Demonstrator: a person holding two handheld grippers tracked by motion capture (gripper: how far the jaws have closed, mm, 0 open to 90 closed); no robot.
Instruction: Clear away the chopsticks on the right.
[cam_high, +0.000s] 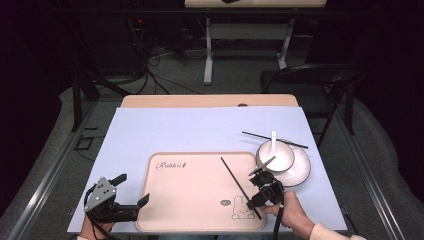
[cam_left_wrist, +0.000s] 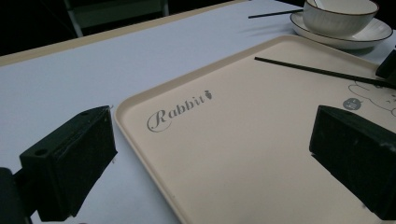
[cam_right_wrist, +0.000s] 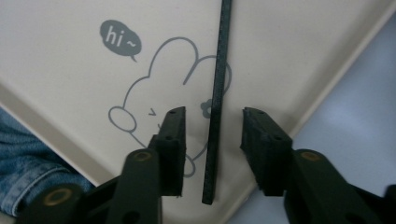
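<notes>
A beige tray (cam_high: 195, 200) printed with "Rabbit" and a rabbit drawing lies at the table's front. A black chopstick (cam_high: 239, 186) lies slantwise on its right half. My right gripper (cam_high: 254, 200) points down at the chopstick's near end. In the right gripper view the jaws of the gripper (cam_right_wrist: 212, 126) stand open on either side of the chopstick (cam_right_wrist: 217, 93), apart from it, over the tray (cam_right_wrist: 289, 51). My left gripper (cam_high: 131, 190) hovers open at the tray's left front corner. The left gripper (cam_left_wrist: 212, 154) holds nothing above the tray (cam_left_wrist: 243, 140).
A white bowl (cam_high: 274, 155) with a white spoon (cam_high: 273, 138) sits on a plate (cam_high: 300, 170) right of the tray. A second black chopstick (cam_high: 275, 139) lies behind the bowl. A lavender mat (cam_high: 190, 130) covers the table. A dark chair (cam_high: 310, 80) stands beyond.
</notes>
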